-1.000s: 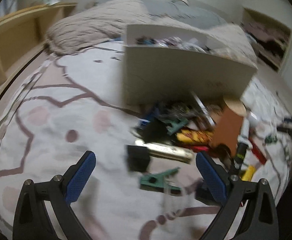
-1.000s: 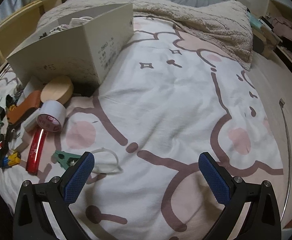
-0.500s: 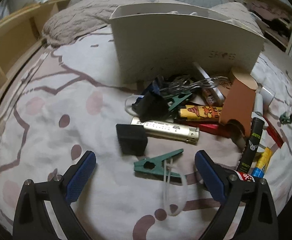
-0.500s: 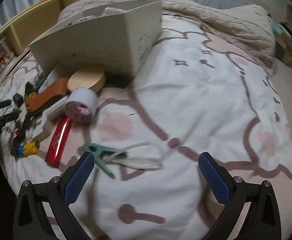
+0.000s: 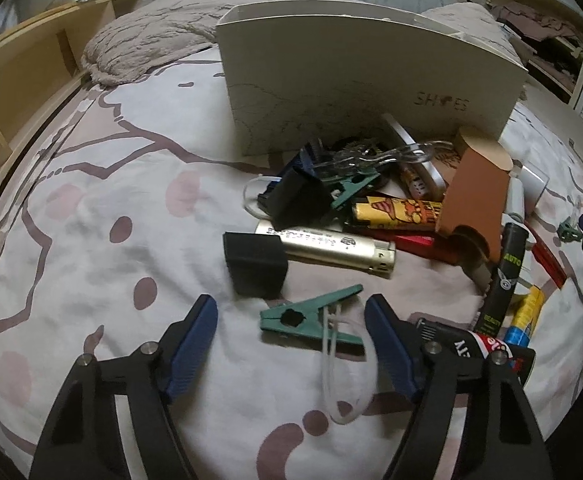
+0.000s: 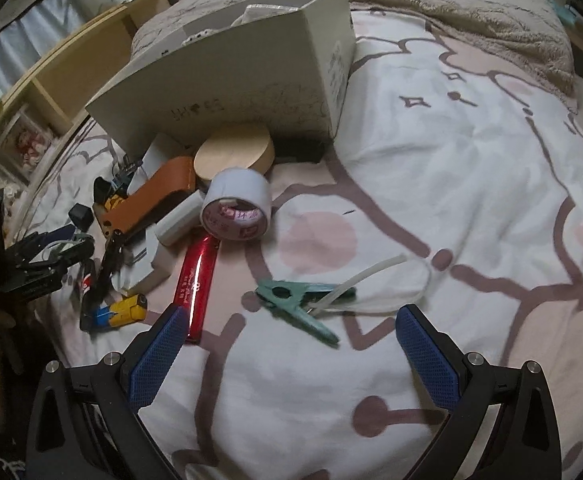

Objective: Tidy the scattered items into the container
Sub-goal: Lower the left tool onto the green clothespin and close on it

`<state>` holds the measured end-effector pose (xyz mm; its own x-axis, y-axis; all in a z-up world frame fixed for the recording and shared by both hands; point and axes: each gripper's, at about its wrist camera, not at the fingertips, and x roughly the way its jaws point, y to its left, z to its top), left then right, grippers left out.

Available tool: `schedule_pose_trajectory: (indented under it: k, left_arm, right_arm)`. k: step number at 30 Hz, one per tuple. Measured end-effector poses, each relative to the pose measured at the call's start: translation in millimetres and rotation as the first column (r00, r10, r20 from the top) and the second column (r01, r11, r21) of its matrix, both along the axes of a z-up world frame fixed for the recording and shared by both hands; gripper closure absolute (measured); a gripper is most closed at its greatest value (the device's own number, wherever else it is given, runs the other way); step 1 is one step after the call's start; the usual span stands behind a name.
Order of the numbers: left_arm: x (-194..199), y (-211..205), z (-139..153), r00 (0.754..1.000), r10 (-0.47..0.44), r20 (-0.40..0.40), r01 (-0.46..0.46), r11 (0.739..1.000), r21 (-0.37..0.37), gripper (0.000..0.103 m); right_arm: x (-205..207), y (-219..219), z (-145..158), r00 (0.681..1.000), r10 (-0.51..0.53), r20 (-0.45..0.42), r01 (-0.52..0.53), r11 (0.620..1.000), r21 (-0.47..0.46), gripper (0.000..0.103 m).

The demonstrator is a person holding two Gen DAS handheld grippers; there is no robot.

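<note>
A green clip (image 5: 307,314) with a white cable tie (image 5: 331,364) lies on the bedspread between the fingers of my left gripper (image 5: 291,320). Its jaws are closing and the blue pads stand just clear of the clip. A second green clip (image 6: 295,300) with its own white tie (image 6: 363,280) lies just ahead of my right gripper (image 6: 291,344), which is open and holds nothing. The white shoe box (image 5: 371,80) stands upright behind the pile, its open top facing away. The same box (image 6: 231,92) shows in the right wrist view at upper left.
Scattered in front of the box are a black cube (image 5: 255,264), a silver lighter (image 5: 331,248), a yellow lighter (image 5: 399,214), a brown case (image 5: 475,200), a tape roll (image 6: 237,208), a wooden disc (image 6: 233,154) and a red bar (image 6: 195,280). A fuzzy blanket (image 6: 471,12) lies behind.
My left gripper's jaws have narrowed around the green clip. My right gripper has swung left toward the pile, so the other green clip now lies just ahead of its fingers.
</note>
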<state>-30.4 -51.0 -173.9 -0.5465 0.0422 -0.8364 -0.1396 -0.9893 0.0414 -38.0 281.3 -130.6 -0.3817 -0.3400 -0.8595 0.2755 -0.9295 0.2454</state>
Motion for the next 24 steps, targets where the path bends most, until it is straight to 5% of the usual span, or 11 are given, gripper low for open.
schedule_pose_trajectory:
  k: [5,9,13,18,24]
  left_arm:
    - [3.4,3.5,-0.2,1.000,-0.010,0.000,0.010,1.000,-0.003,0.032]
    - [5.0,5.1,0.2,1.000,-0.017,-0.001,0.017,1.000,-0.002,0.036]
    - [6.6,8.2,1.7,0.999,-0.037,0.000,0.037,0.999,0.012,0.050]
    - [9.3,13.8,1.6,0.998,-0.059,-0.001,0.059,0.998,0.013,0.051]
    - [7.5,11.8,1.7,0.998,-0.058,0.005,0.058,0.998,0.032,0.051]
  right_arm:
    - [1.5,-10.2,-4.5,1.000,-0.002,0.005,0.002,1.000,0.009,0.000]
    - [0.6,-19.3,-7.4,0.999,-0.019,-0.029,0.021,0.998,0.062,0.017]
    - [-2.6,-24.6,-10.9,0.999,-0.015,-0.049,0.019,0.996,0.091,0.020]
    - [-2.0,-22.2,-10.0,0.995,-0.044,-0.085,0.053,0.993,0.105,0.039]
    - [-0.5,-20.3,-9.4,0.994,-0.013,-0.105,0.027,0.991,0.129,0.048]
